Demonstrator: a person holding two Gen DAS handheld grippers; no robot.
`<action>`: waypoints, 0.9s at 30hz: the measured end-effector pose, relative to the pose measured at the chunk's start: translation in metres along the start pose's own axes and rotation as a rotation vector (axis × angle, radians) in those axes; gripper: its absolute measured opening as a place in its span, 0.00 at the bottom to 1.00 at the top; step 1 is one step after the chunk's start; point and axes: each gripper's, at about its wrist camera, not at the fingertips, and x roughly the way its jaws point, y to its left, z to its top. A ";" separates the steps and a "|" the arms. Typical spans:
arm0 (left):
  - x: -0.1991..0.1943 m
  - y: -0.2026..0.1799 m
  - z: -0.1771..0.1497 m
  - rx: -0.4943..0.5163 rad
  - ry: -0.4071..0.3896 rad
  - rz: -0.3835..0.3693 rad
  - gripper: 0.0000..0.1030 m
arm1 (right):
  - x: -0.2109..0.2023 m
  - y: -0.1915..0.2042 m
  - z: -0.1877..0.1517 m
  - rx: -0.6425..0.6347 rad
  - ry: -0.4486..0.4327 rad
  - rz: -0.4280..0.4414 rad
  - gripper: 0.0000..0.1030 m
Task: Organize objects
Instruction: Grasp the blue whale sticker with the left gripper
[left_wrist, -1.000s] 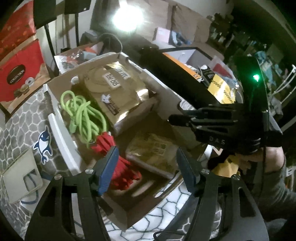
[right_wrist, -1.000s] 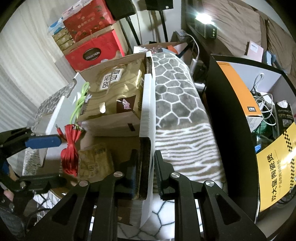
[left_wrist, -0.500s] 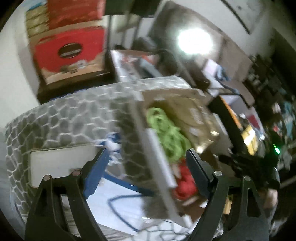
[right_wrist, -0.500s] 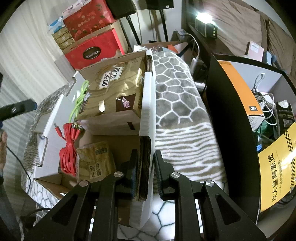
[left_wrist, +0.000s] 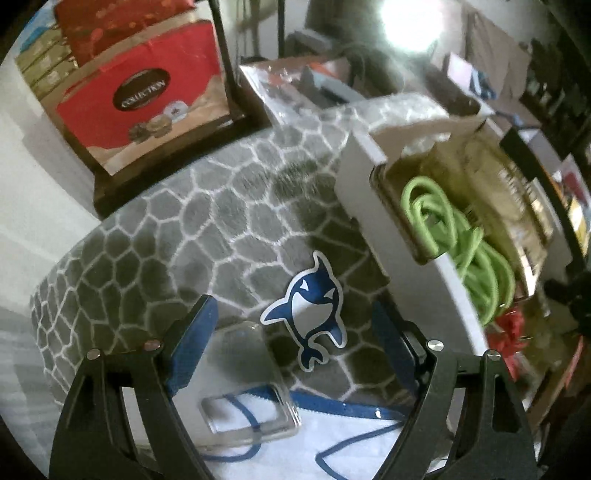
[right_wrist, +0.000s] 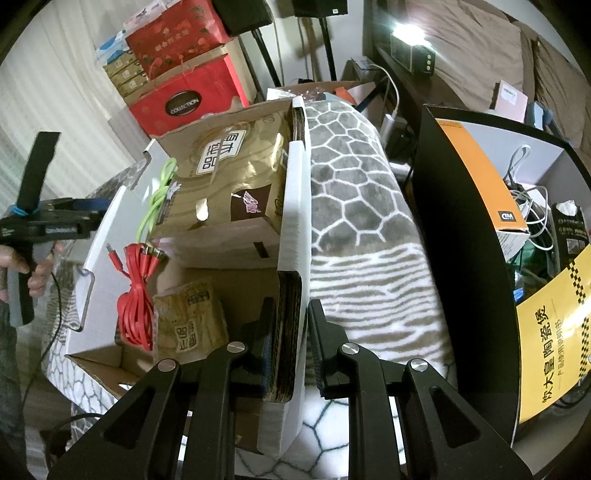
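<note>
While my right gripper (right_wrist: 286, 328) keeps its jaws pinching the cardboard box (right_wrist: 293, 236) wall, my left gripper (left_wrist: 291, 336) has swung away from the red cable (right_wrist: 135, 295) inside, jaws spread and empty, and now hovers over the orca sticker (left_wrist: 308, 306) and clear badge holder (left_wrist: 247, 373) on the blanket (left_wrist: 177, 229); probably the next pick.

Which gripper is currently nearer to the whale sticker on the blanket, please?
Left. The open left gripper frames the whale sticker; the right gripper clamps the far wall of the box.
</note>
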 end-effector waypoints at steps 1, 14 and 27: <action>0.004 -0.001 0.000 0.005 0.010 0.010 0.80 | 0.000 0.000 0.000 0.000 0.001 0.000 0.18; 0.013 0.008 -0.001 0.016 -0.023 0.004 0.50 | 0.004 -0.001 -0.001 -0.001 0.008 -0.003 0.18; -0.021 0.026 0.004 -0.160 -0.111 -0.050 0.46 | 0.004 -0.001 0.000 -0.001 0.007 -0.003 0.18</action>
